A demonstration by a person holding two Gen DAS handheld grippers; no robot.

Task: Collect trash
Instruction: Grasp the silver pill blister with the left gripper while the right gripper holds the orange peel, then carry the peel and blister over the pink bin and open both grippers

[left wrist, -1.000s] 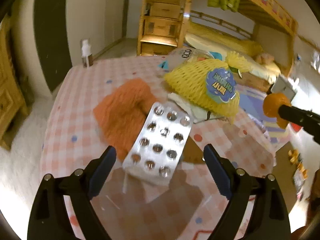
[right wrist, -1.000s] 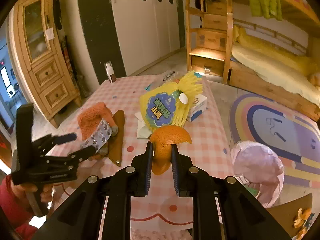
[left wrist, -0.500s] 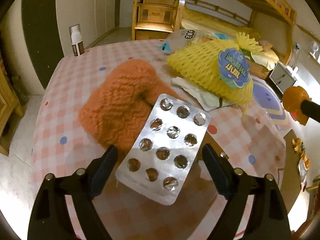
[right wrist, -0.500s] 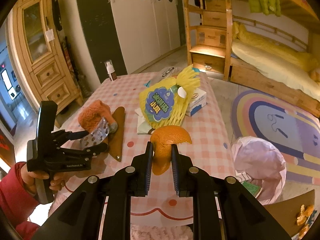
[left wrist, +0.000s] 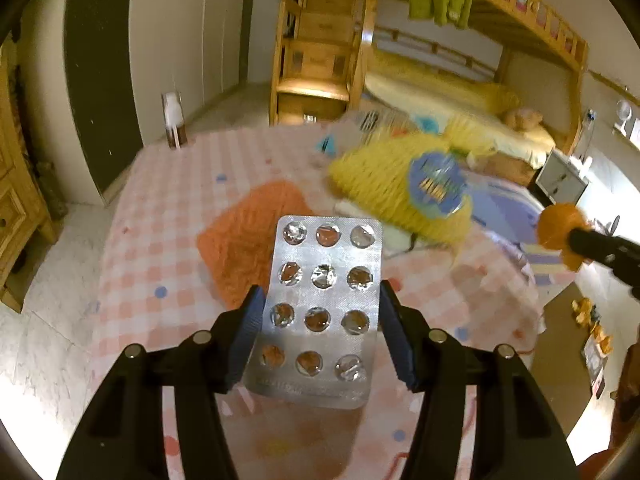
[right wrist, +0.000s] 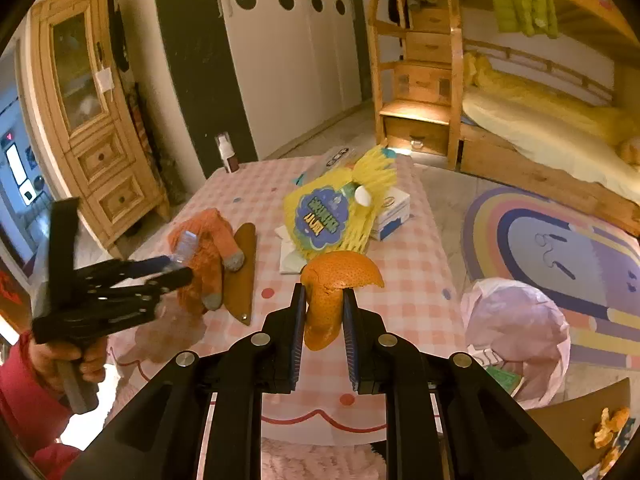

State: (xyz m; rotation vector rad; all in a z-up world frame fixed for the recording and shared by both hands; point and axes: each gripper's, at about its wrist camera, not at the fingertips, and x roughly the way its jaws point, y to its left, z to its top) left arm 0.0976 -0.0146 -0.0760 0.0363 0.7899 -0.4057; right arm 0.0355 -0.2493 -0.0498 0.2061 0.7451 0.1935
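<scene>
My left gripper [left wrist: 320, 312] is shut on a silver, used blister pack [left wrist: 320, 308] and holds it lifted above the pink checked table [left wrist: 168, 216]. In the right wrist view the left gripper [right wrist: 176, 270] hovers over the orange glove [right wrist: 208, 240]. My right gripper [right wrist: 323, 320] is shut on a piece of orange peel [right wrist: 328, 292], held above the table's front edge; it also shows at the right of the left wrist view [left wrist: 560, 232]. A pink trash bag [right wrist: 516, 324] stands open on the floor to the right of the table.
On the table lie a yellow foam fruit net with a blue label [right wrist: 332, 212], a white box [right wrist: 392, 208], white paper [right wrist: 290, 256], a brown leather piece [right wrist: 240, 268] and a small bottle [right wrist: 226, 152]. Orange peel bits [right wrist: 608, 432] lie on the floor.
My left gripper closed on the blister pack and lifted it off the glove. My right gripper kept hold of the orange peel and barely moved.
</scene>
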